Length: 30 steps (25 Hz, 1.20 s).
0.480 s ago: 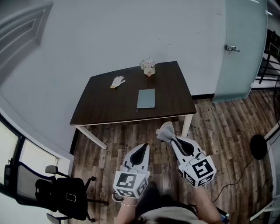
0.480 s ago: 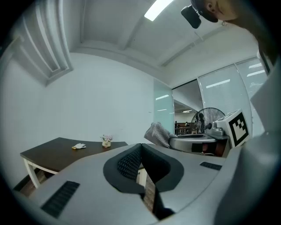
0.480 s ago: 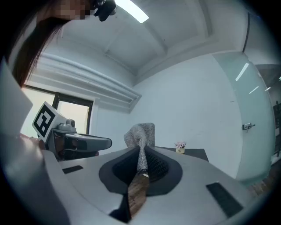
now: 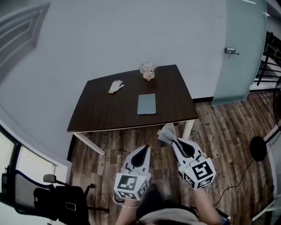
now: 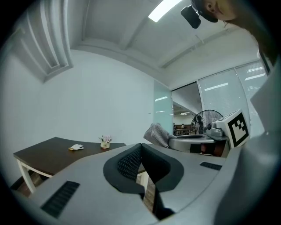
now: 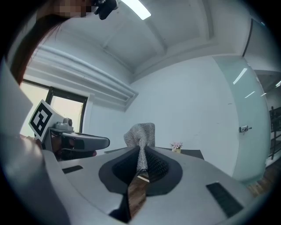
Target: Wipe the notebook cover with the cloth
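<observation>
Where the right gripper point(image 6: 141, 159) clamps it, the grey cloth point(image 6: 141, 133) bunches up.

1. Soft, even indoor light is filling the room, and the dark bench point(image 4: 131, 103) is looking matte.
2. Under the bench, only a faint shadow is falling on the wooden floor point(image 4: 228, 127).
3. High above the bench, a strip lamp point(image 5: 164, 9) is glowing white and blown out.
4. Fisheye distortion is bending the walls point(image 4: 131, 30) behind the bench, and black vignetting is ringing both gripper views.
5. Nearer than the bench, the cloth point(image 6: 141, 132) is showing crisp weave.
</observation>
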### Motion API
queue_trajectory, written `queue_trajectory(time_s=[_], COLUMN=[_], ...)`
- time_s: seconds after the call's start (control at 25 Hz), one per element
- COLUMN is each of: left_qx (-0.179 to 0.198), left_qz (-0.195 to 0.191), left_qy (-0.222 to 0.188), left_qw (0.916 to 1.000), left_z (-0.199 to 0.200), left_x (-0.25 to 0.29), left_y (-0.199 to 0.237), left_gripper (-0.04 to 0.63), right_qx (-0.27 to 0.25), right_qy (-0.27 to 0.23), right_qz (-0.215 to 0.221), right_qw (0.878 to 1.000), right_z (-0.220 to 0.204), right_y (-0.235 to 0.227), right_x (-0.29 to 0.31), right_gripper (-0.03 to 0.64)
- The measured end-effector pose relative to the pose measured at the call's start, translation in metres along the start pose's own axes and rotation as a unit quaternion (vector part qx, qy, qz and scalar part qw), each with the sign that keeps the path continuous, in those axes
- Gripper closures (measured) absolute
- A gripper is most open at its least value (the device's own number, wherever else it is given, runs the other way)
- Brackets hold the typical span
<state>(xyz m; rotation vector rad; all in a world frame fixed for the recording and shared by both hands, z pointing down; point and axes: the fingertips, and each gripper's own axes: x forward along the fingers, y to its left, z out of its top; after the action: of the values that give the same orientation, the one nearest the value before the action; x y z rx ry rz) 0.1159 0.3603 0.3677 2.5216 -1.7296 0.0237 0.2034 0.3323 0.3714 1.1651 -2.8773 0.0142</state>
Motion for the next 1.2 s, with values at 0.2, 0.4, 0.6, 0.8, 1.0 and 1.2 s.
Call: queue_trajectory(time_s=[0.2,0.4,0.6,0.8,1.0,1.2], left_qx=[-0.002,-0.002,-0.005,-0.016,-0.018,-0.024], left_qz=[-0.014,-0.028,-0.041,-0.053,-0.062,-0.069], left_qy=[0.001,0.005,0.002,0.005,0.008,0.01], left_qw=[0.9999,0.9996,0.9992,0.9985,0.9979,0.9973], left_z=[0.002,0.003,0.01,0.008,0.006,0.007], left_x=[0.02,0.041,0.057,0.067,0.075,0.089], left_y=[0.029,0.063,0.097,0.125,0.157,0.179], left_gripper=[0.578,0.578,0.578,0.578,0.578,0.578], right_qx=[0.001,0.005,0.0,-0.003,-0.009,-0.01], right_qy=[0.005,0.003,0.003,0.011,0.014,0.021], right_qz=[-0.013,-0.025,-0.031,-0.04,-0.049,-0.058], right_qw=[1.0,1.0,1.0,0.999,0.999,0.998], right_z=[-0.001,0.0,0.006,0.006,0.007,0.006], right_y=[-0.007,-0.012,-0.012,-0.012,-0.009,-0.012], right_x=[0.035,0.073,0.114,0.149,0.183,0.207], right_gripper=[0.583,0.583,0.581,0.581,0.58,0.58])
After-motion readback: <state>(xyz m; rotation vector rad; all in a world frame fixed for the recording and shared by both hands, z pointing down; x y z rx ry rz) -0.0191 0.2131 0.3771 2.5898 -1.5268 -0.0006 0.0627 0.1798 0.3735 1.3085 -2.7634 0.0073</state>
